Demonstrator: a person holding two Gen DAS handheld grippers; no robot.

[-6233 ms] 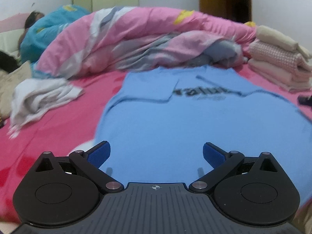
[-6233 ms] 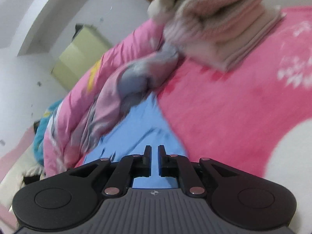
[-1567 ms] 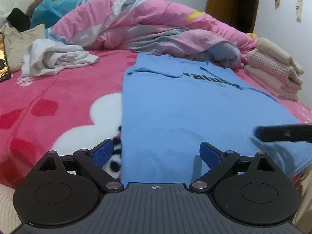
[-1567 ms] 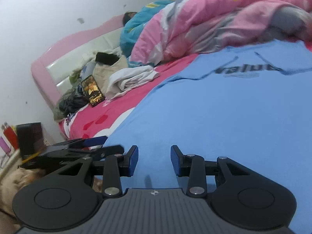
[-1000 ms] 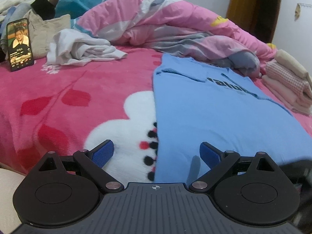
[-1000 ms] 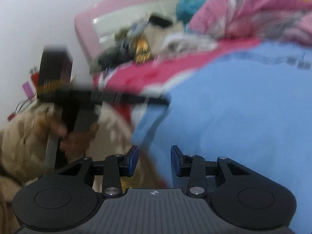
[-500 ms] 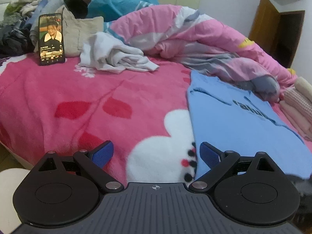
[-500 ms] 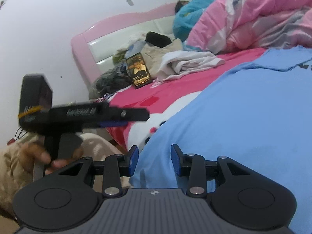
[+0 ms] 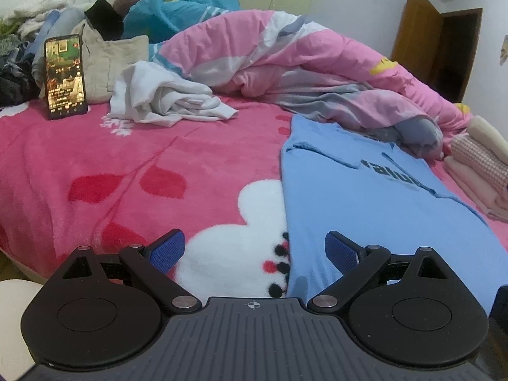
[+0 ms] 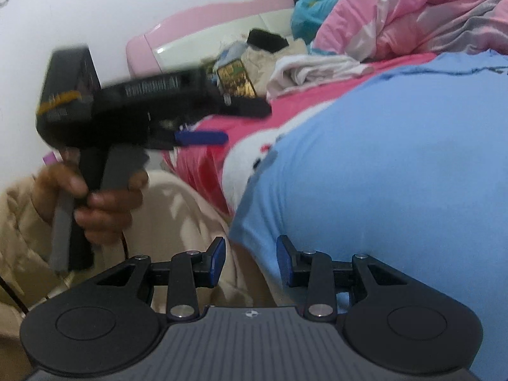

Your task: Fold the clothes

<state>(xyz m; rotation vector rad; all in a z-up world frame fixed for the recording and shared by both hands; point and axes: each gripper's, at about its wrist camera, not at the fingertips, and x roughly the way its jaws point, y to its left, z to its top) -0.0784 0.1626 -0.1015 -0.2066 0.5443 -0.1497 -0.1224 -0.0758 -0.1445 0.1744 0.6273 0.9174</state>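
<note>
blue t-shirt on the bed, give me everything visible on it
The blue t-shirt is light blue, soft knit by its look, with dark lettering across the chest, partly cut off by a fold. It lies spread flat on the pink blanket, both sleeves folded inward, collar end against the pink duvet, hem at the near bed edge. Neither gripper touches it.

Your black left gripper (image 9: 254, 252) and right gripper (image 10: 250, 262) show blue ribbed pads (image 9: 165, 250), silver pivot screws and a grooved grey deck, with a cream sleeve (image 10: 19, 212) behind.
</note>
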